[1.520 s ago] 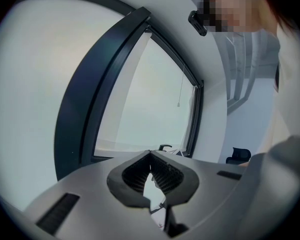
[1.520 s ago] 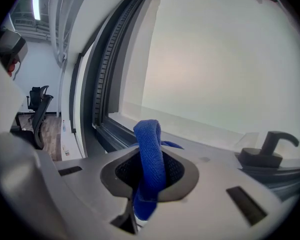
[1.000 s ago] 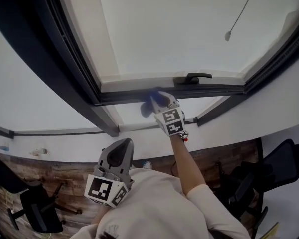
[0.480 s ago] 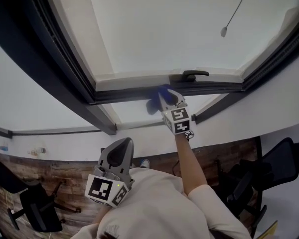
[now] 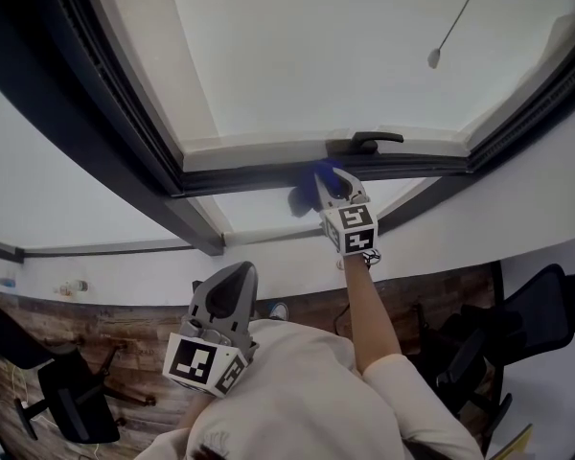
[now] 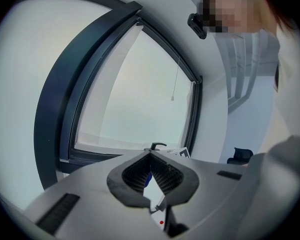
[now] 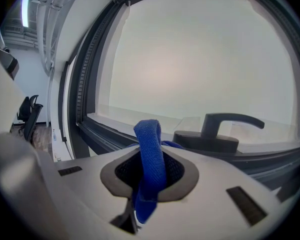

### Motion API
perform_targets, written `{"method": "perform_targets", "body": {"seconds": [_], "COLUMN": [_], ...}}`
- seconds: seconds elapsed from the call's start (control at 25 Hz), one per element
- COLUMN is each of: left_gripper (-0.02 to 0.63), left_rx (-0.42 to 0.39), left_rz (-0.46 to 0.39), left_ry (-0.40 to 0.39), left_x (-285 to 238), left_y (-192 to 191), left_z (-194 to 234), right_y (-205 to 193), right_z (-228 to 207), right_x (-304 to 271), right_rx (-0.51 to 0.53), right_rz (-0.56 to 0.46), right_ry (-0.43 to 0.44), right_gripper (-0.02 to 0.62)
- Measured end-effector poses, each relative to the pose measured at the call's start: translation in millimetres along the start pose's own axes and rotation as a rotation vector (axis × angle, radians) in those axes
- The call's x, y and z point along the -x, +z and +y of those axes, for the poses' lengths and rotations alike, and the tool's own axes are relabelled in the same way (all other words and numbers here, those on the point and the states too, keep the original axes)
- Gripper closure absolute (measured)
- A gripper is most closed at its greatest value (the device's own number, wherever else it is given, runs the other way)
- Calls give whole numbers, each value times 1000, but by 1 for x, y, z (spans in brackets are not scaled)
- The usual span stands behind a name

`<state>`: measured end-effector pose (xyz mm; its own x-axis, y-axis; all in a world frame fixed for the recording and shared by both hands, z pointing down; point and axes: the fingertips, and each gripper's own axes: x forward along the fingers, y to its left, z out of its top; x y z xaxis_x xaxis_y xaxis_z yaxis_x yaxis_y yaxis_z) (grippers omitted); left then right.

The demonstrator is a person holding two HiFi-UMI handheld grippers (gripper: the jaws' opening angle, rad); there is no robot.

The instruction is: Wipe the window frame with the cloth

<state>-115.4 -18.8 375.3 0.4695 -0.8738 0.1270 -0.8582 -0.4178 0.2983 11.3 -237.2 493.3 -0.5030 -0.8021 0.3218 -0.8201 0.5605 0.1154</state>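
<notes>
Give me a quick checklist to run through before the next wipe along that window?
1. Right gripper shut on the blue cloth: ok.
2. Cloth sticks out past the jaws: ok.
3. Cloth pressed against the dark window frame: cannot tell; it is at the lower bar, contact unclear.
4. Path to the right free: not ok, the window handle sits close by.
5. Left gripper out of the way: ok, shut, empty, held low near the person's chest.
</notes>
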Motion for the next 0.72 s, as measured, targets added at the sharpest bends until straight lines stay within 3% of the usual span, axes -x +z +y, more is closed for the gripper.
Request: {"method": "perform_targets", "body": {"seconds": [0.72], "left_gripper": [597], "left_rx": [1], "left_rz": [-4], "left_ry": [-7], "left_x": [-3], "left_y": [0], "left_z": [-4], "right_y": [-10], "right_z": [-43], "right_x": [16], "right_rx": [-54], "right_rz": [-7], "right_ry": [-87], "right_gripper": [537]}}
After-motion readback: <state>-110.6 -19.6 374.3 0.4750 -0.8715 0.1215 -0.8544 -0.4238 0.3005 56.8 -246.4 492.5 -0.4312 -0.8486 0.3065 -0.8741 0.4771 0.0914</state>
